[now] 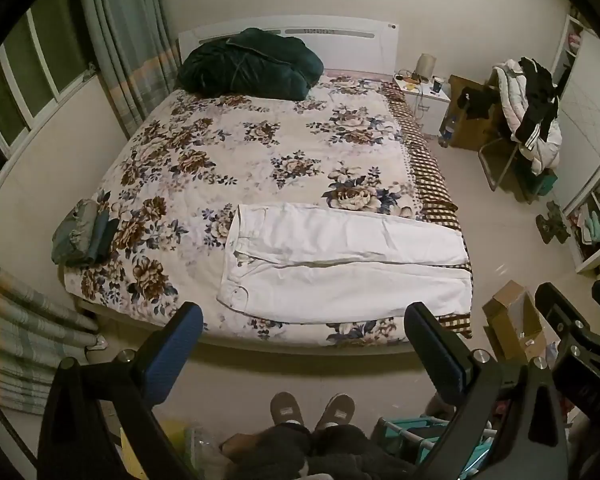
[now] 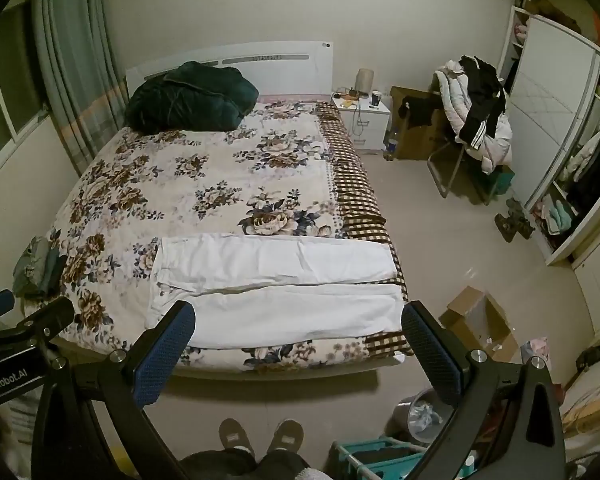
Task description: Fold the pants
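Both grippers are hanging in the air short of the bed, tilted down toward it, touching nothing.

Left black two-finger gripper with blue pads (image 1: 304, 324): jaws are standing spread wide, nothing between them. Through the gap, the foot edge of the bed and the floor are showing.

Right black two-finger gripper with blue pads (image 2: 298, 324): same, jaws spread wide, empty. Part of it is also showing at the right edge of the left wrist view.

White long pants of plain cloth (image 1: 340, 260) are lying flat on the flower-printed white and brown bedspread (image 1: 240, 152), near the foot edge of the bed, spread crosswise. Waistband is pointing to the left in the views, legs are running to the right, side by side, with a narrow seam-like gap between them. Leg ends are reaching the brown checked border (image 1: 428, 168) at the right side of the bed. Not yet folded.

Small stack of folded grey and dark clothes (image 1: 82, 236) is sitting at the left corner of the bed, well apart from the pants. Dark green bundled quilt (image 1: 252, 64) is lying at the white headboard (image 1: 340, 36).

Person's two feet in grey-brown slippers (image 1: 312, 408) are standing on the floor just before the bed. Open cardboard box (image 2: 480, 320) is on the floor to the right.
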